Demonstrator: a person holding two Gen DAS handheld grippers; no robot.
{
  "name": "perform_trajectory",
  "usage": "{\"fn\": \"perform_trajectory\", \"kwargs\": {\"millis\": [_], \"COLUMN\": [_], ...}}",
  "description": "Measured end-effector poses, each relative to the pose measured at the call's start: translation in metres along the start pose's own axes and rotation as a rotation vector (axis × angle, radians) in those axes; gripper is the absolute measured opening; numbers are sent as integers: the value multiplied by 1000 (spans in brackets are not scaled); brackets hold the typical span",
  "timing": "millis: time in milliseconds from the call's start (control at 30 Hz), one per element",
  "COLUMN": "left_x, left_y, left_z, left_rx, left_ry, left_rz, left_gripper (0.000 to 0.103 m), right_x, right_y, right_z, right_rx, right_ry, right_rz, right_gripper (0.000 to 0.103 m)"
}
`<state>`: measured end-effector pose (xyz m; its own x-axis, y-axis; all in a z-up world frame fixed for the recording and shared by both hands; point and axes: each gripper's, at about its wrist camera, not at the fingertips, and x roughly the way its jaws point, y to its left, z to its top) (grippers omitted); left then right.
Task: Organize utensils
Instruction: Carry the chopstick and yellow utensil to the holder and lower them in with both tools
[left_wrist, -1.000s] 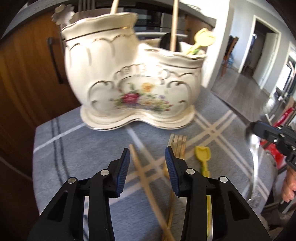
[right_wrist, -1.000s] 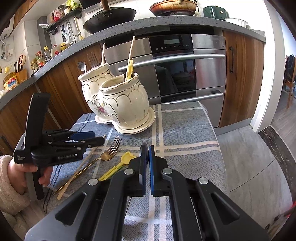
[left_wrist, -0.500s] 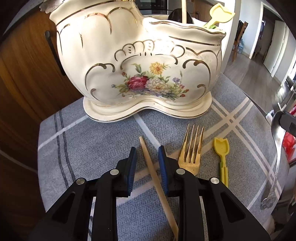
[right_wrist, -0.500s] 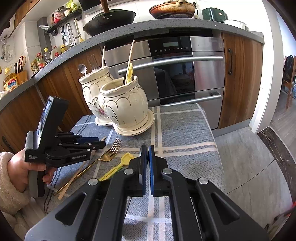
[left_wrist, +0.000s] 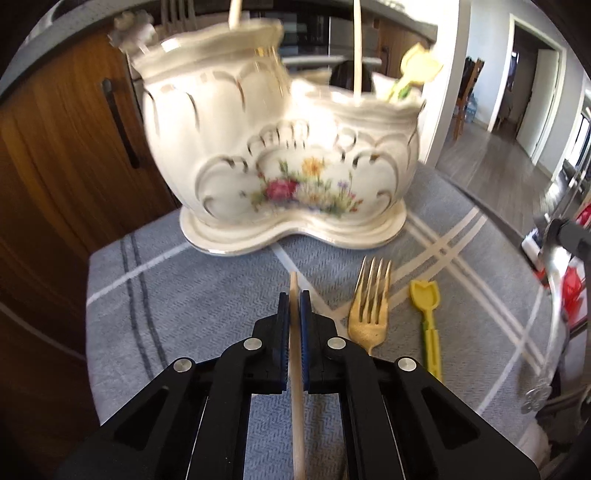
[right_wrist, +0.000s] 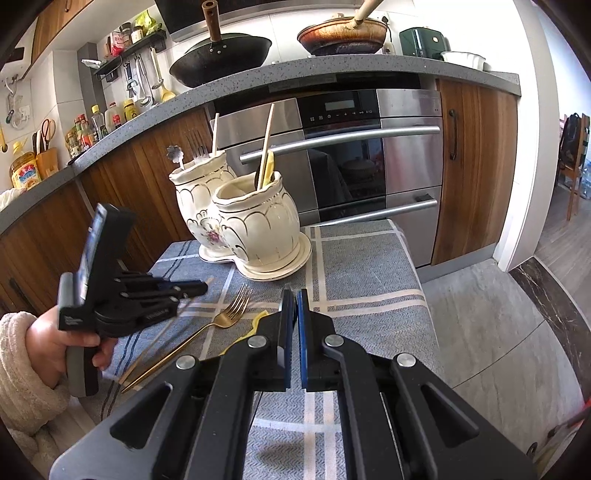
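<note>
The grey plaid cloth (right_wrist: 365, 258) ends at a drop to the floor at 3 o'clock in the right wrist view; open cloth lies between the ceramic holder (left_wrist: 280, 166) at 12 and the grippers. The left gripper (left_wrist: 294, 299), tilted steeply down, has just closed its blue pads on a wooden chopstick (left_wrist: 297, 406). At its 2 o'clock lie a gold fork (left_wrist: 371, 306) and yellow scoop (left_wrist: 428, 317). The right gripper (right_wrist: 296, 295) hovers, jaws pressed together on a spoon (left_wrist: 550, 332).

My tongs (left_wrist: 294, 295) are black with blue pads. The holder (left_wrist: 280, 155) is cream, gold-trimmed, with painted flowers. The cloth (left_wrist: 184, 295) is grey, white-striped. I see a gold fork (left_wrist: 371, 302) and a yellow scoop (left_wrist: 426, 314).
</note>
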<state>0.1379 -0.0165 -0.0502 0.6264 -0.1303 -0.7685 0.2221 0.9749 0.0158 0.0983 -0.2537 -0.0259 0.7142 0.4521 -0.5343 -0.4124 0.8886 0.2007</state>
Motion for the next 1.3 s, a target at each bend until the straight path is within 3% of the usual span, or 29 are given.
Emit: {"fn": "perform_trajectory", "kwargs": {"millis": [300,700,967,1300], "left_x": [-70,-116,-140,-159], "left_y": [3,19,22,28], "left_z": [7,8,38,107], "left_rx": [-11,-53,-33,-13], "left_ry": [-208,-352,-444,-597], "left_rz": [-28,-61,-73,-36], "left_gripper": [6,6,6,6], "right_x": [-12,-20,-17,8], "right_y": [12,25,40,48], "right_z": [4,20,66,134], "right_rx": [-13,-29,-61,-83], "right_ry": [-49,-122,-217,-332], "right_rz": [-3,-24,-65,-113], "right_gripper": [3,3,3,3]}}
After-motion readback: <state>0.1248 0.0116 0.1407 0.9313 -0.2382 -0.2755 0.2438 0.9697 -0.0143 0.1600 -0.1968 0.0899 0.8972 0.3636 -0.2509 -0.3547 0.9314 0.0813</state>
